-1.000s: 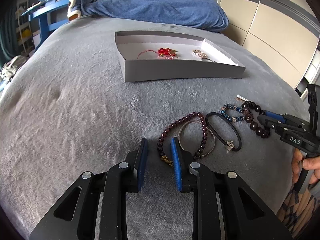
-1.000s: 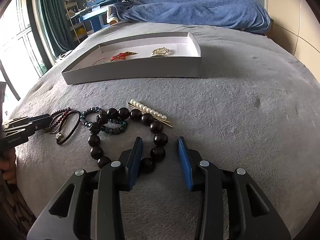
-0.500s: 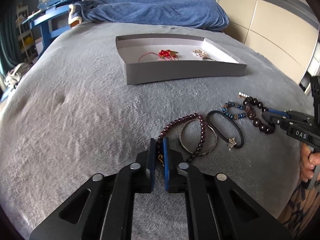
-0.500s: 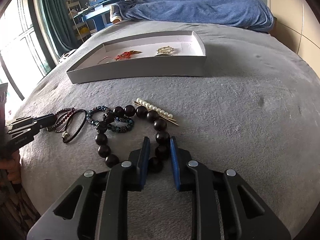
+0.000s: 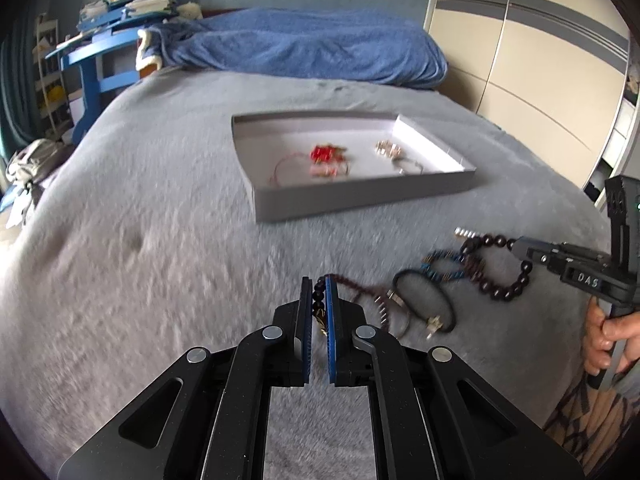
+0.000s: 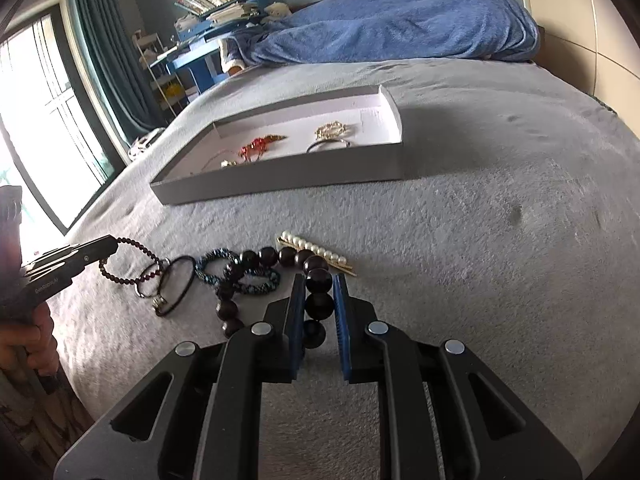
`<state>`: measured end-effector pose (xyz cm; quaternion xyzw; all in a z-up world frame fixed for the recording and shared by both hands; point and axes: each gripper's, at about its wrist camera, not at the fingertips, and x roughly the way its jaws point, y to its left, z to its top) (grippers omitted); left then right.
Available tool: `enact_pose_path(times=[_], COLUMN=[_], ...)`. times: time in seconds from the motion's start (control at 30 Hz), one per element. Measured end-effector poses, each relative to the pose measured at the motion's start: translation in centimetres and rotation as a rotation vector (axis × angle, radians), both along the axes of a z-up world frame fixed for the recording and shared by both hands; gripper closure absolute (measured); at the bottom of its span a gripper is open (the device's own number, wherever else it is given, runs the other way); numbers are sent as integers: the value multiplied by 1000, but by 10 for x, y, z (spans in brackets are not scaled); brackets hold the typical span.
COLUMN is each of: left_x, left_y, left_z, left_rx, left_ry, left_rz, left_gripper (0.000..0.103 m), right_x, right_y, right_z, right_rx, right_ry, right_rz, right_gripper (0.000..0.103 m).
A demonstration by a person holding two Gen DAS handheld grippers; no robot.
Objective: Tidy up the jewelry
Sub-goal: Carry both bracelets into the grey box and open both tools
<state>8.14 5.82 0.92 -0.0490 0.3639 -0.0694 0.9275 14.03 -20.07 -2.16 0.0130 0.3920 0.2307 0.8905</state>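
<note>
- Left gripper (image 5: 319, 286): jaws clamped on the garnet bracelet (image 5: 362, 289), whose near end is raised off the grey bedspread (image 5: 160, 248); the rest of the strand trails to the right onto the cloth.
- Right gripper (image 6: 319, 280): jaws just closing, pads pressed on the large-bead bracelet (image 6: 319, 278); three of its dark beads are seen between the blue pads.
- Lying on the bedspread between the two grippers: a black cord loop (image 6: 176, 284) with a small charm, a metal ring (image 6: 146, 286), a blue beaded bracelet (image 6: 240, 274), and a pearl clip (image 6: 316, 252) touching the large beads.
- Tray (image 6: 280, 178): set farther up the bedspread, well apart from the loose pieces; a red ornament (image 6: 258, 148), a gold piece (image 6: 332, 130) and a bangle (image 6: 329, 145) are held in it.
- A hand (image 5: 608, 332) is seen on the right gripper's handle.
</note>
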Motion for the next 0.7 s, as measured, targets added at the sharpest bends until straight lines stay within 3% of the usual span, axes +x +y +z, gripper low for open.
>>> enact_pose_path(times=[0.33, 0.7], left_x=[9, 28], left_y=[-4, -11], left_z=[37, 63], left_rx=[-25, -12], left_ry=[-78, -133], left_rz=[-25, -56], left_gripper=[96, 96], right_x=[-2, -1], right_y=[-3, 9], right_z=[19, 61], right_rx=[56, 71], right_ry=[-21, -97], right_rz=[5, 53], right_gripper=[89, 89])
